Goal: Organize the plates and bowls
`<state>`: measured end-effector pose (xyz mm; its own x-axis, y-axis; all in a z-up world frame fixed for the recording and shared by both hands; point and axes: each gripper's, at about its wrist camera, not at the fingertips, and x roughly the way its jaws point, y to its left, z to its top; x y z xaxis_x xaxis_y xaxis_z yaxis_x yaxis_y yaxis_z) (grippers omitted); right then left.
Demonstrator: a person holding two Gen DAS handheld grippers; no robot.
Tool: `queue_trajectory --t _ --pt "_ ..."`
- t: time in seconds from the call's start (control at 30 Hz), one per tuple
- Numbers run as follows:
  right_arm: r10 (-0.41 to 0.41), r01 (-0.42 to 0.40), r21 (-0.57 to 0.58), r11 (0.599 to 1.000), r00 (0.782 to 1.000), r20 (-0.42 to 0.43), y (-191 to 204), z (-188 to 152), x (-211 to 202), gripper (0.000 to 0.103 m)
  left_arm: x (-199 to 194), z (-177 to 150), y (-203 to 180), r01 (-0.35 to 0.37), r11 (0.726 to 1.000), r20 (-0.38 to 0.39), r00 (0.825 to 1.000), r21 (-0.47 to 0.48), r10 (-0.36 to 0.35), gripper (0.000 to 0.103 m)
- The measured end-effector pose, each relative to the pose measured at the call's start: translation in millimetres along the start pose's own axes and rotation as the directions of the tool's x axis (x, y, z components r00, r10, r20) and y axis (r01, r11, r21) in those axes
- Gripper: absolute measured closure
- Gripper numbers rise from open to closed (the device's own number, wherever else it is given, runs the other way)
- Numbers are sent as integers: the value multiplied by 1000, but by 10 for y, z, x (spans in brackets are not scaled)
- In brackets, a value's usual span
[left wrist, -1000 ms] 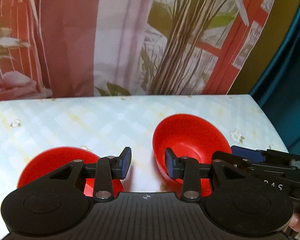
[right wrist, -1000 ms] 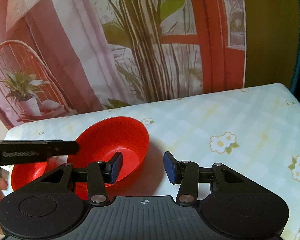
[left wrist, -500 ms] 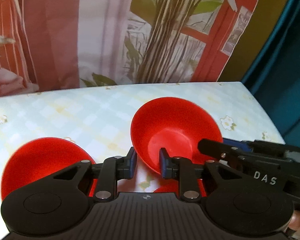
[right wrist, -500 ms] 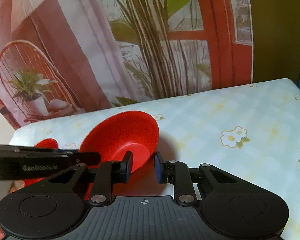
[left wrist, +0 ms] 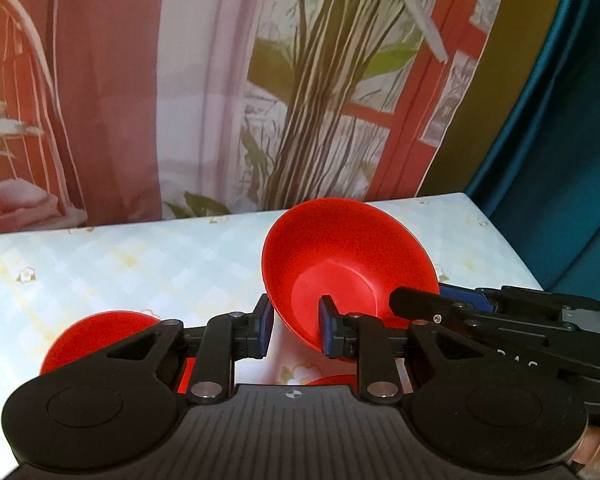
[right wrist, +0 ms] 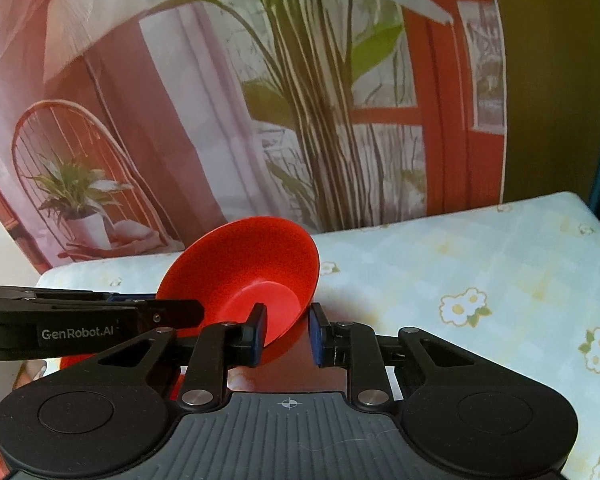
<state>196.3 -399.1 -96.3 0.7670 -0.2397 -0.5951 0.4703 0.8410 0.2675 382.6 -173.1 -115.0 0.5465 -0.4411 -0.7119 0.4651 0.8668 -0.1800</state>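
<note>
Left gripper (left wrist: 296, 328) and right gripper (right wrist: 286, 330) straddle the wall of the tilted red bowl (left wrist: 348, 256) — pinching or merely spread around it, I cannot tell; I'd clamp firmly before lifting.

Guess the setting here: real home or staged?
Probably a staged data-collection setup, not a real room. The "window" and plants are a printed backdrop hung behind a table with a floral cloth; a teal curtain shows past its edge. Red bowl as prop.

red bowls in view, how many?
3, perhaps more hidden. One glossy red plastic bowl tilted, lifted between both hand-held grippers; a second red bowl on the table at left; a red sliver beneath the lifted one.
</note>
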Motion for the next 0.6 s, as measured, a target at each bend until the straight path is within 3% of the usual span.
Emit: queue_trajectory --t 0.6 --pt "-10 13 -69 998 999 40 322 15 -492 81 -671 -102 -67 23 1000 82 996 12 -24 77"
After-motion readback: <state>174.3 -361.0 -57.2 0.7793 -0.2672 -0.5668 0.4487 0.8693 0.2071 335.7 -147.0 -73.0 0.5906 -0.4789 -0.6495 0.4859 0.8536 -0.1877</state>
